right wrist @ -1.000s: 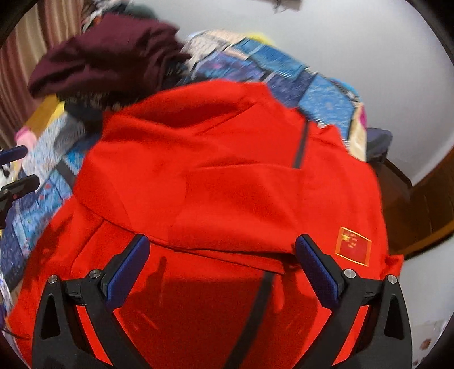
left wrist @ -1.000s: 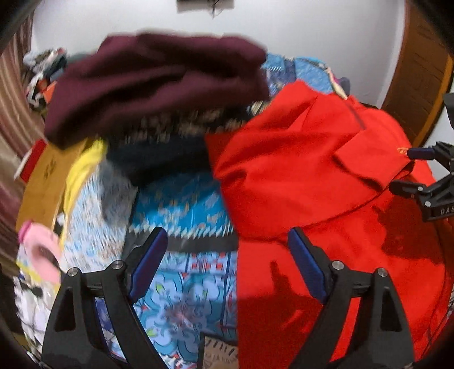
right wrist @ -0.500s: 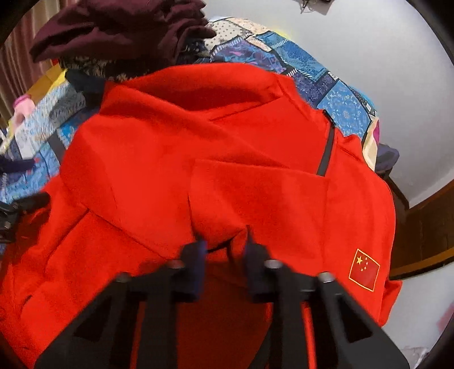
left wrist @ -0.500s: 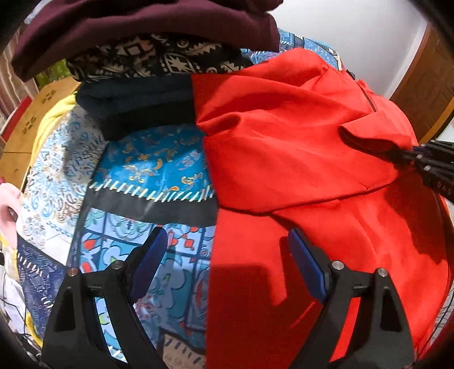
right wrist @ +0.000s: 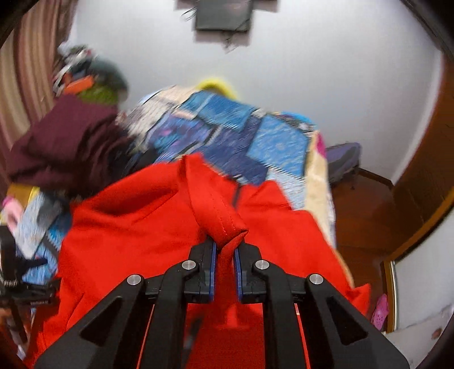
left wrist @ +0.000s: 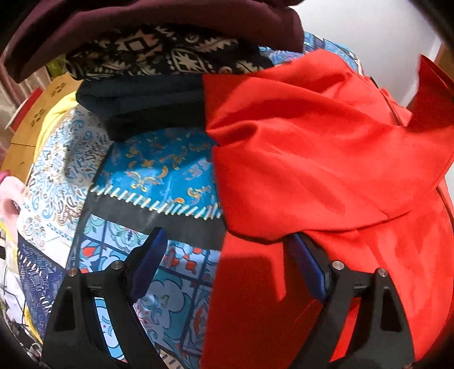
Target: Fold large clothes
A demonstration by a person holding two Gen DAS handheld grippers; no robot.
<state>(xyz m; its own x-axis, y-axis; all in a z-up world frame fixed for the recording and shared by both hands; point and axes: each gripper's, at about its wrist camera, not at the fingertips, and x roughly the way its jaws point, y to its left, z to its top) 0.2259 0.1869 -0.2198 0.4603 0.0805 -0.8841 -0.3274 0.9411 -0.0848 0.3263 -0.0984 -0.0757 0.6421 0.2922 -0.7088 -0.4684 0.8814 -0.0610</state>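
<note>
A large red jacket [left wrist: 312, 159] lies on a patterned blue bedspread [left wrist: 159, 170]. My left gripper [left wrist: 227, 264] is open, low over the jacket's left edge, one finger over the bedspread and one by a folded flap of red cloth. My right gripper [right wrist: 225, 249] is shut on a stitched hem of the red jacket [right wrist: 218, 215] and holds it lifted above the rest of the garment [right wrist: 127, 235].
A stack of folded clothes, maroon [left wrist: 142, 22], black-and-white patterned [left wrist: 170, 54] and dark navy [left wrist: 136, 96], sits at the bed's far left. A wooden door [right wrist: 425, 170] and floor are to the right. A white wall [right wrist: 312, 71] is behind.
My right gripper closed on the red jacket's folded edge and has lifted it up. My left gripper moved forward and lower toward the jacket's left edge, staying open.
</note>
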